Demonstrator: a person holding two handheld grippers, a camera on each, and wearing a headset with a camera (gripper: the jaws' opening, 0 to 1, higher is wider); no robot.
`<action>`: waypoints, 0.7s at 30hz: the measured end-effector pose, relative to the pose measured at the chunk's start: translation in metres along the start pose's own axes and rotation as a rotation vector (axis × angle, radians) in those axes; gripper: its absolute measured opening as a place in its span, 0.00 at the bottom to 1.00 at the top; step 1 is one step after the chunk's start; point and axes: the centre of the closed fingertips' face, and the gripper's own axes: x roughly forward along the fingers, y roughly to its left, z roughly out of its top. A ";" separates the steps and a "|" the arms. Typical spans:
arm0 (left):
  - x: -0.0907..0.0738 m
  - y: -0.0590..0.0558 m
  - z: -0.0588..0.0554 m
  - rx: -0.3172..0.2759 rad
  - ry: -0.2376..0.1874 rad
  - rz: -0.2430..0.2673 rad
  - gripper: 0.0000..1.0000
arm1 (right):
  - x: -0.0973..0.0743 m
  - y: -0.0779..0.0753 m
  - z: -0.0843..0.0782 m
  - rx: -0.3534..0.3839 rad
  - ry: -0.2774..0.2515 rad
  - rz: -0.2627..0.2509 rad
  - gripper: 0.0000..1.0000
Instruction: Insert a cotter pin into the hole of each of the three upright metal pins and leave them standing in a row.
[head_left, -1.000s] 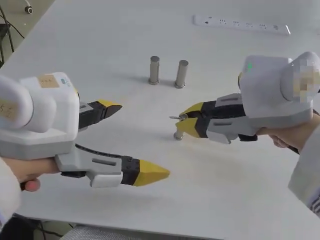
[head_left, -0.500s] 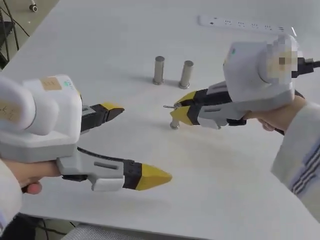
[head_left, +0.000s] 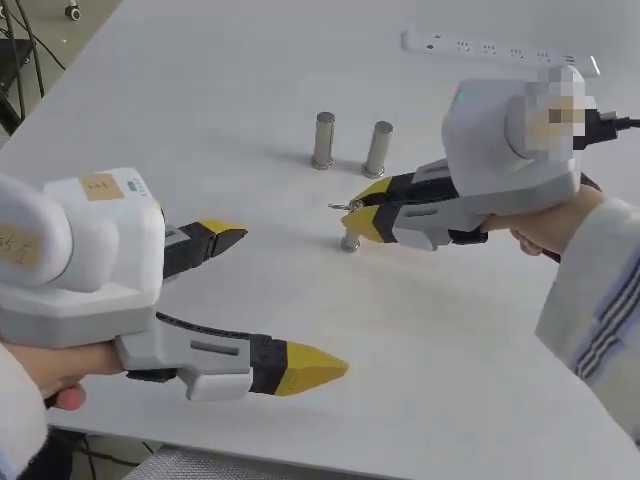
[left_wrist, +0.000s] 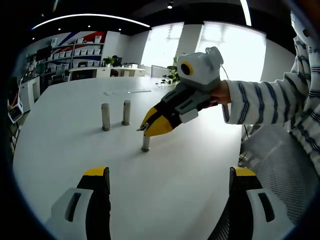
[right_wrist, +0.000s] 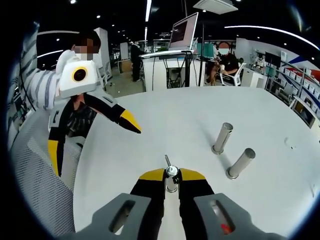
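Observation:
Two bare metal pins (head_left: 324, 140) (head_left: 378, 149) stand upright side by side at the far middle of the white table (head_left: 200, 90). My right gripper (head_left: 358, 218) is shut on a third metal pin (head_left: 350, 240), held upright in front of them with its foot at or just above the table. A cotter pin (head_left: 340, 206) sticks out through the top of that pin. From the right gripper view the held pin (right_wrist: 171, 178) sits between the yellow fingertips (right_wrist: 152, 175). My left gripper (head_left: 275, 300) hovers open at the near left, holding nothing.
A white power strip (head_left: 490, 47) lies along the table's far edge. A mesh chair (right_wrist: 35, 165) stands beside the table. A striped sleeve (head_left: 600, 300) reaches in from the right. People and shelves are far behind the table.
My right gripper has carried the held pin a little farther away, closer to the two standing pins. The left gripper has stayed open and nearly still.

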 end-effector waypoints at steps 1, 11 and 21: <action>0.000 0.000 -0.001 -0.003 0.003 0.001 0.99 | 0.000 0.000 0.000 0.000 0.000 -0.001 0.04; 0.000 0.002 -0.001 -0.012 0.008 0.009 0.99 | 0.000 0.004 0.001 -0.016 0.000 -0.001 0.04; -0.001 0.002 -0.005 -0.026 0.018 0.012 0.99 | 0.001 0.003 0.002 -0.006 0.006 -0.013 0.04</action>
